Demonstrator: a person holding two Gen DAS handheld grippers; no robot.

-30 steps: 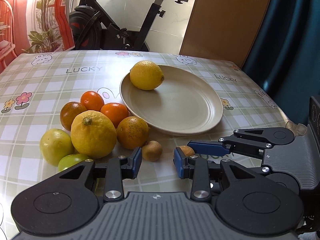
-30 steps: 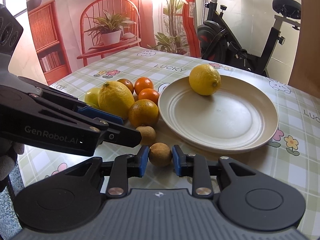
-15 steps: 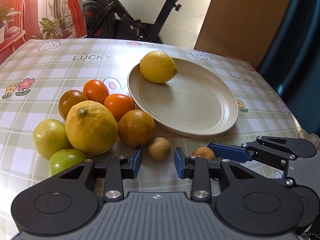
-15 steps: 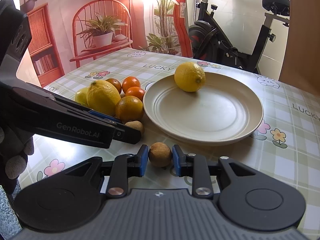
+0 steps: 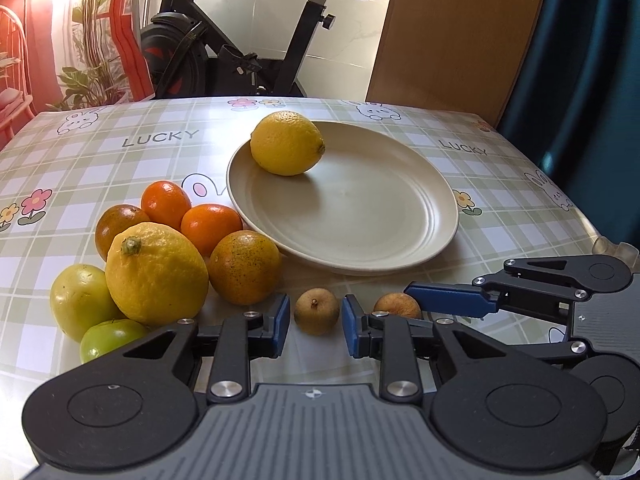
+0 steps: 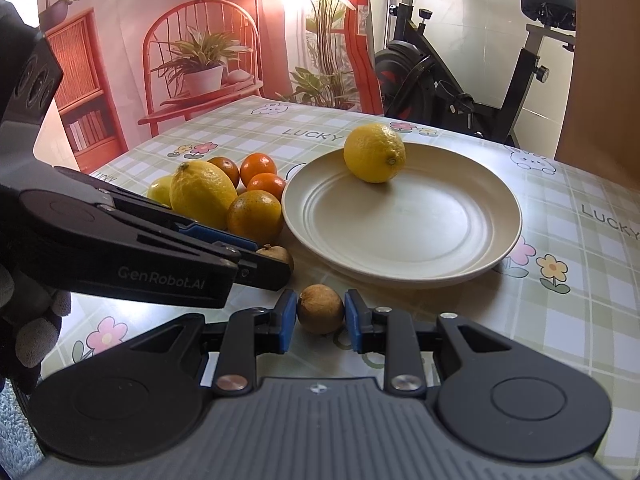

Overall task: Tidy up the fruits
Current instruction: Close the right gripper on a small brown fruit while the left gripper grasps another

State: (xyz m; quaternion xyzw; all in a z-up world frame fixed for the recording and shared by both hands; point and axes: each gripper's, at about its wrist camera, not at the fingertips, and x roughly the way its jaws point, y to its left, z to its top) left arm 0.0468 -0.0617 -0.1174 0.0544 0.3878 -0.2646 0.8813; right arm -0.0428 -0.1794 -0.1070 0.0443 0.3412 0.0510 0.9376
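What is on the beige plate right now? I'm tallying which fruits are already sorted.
Only one lemon lies on the plate, near its far rim. The rest of the plate shows bare. The spot beneath the lemon is covered.

I'm looking into home room: exercise bike standing behind table wearing checked "LUCKY" cloth, curtain hanging at right, backdrop showing chair, plants, shelf.
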